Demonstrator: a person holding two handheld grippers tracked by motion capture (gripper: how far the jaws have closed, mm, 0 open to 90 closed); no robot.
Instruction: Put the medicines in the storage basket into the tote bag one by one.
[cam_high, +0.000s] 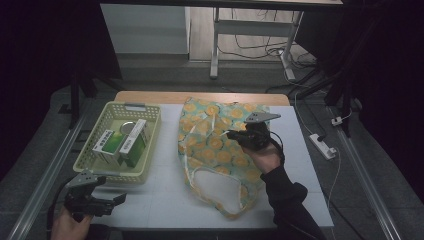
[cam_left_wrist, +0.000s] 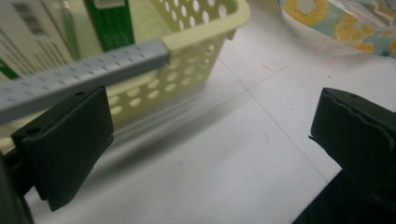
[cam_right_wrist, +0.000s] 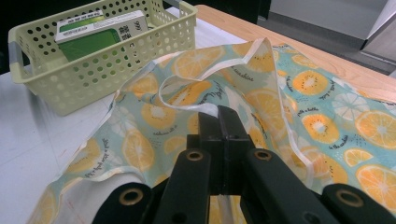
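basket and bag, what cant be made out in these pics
- Basket contents: the boxes' print is too small in the high view; in the left gripper view the top edge cuts them off.
- Bag interior: hidden under its own fabric.
- Right gripper: closed jaws cover the pinched fabric.
- Left gripper: open, with blurred jaws.

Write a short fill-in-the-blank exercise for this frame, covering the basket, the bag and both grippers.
1. The green and white boxes lie inside the pale yellow ____.
2. The right gripper is shut on the ____ printed with orange slices.
3. The left gripper hangs over the white table with its jaws ____.
4. In the high view, the basket sits to the ____ of the bag.

Missing words: basket; bag; open; left
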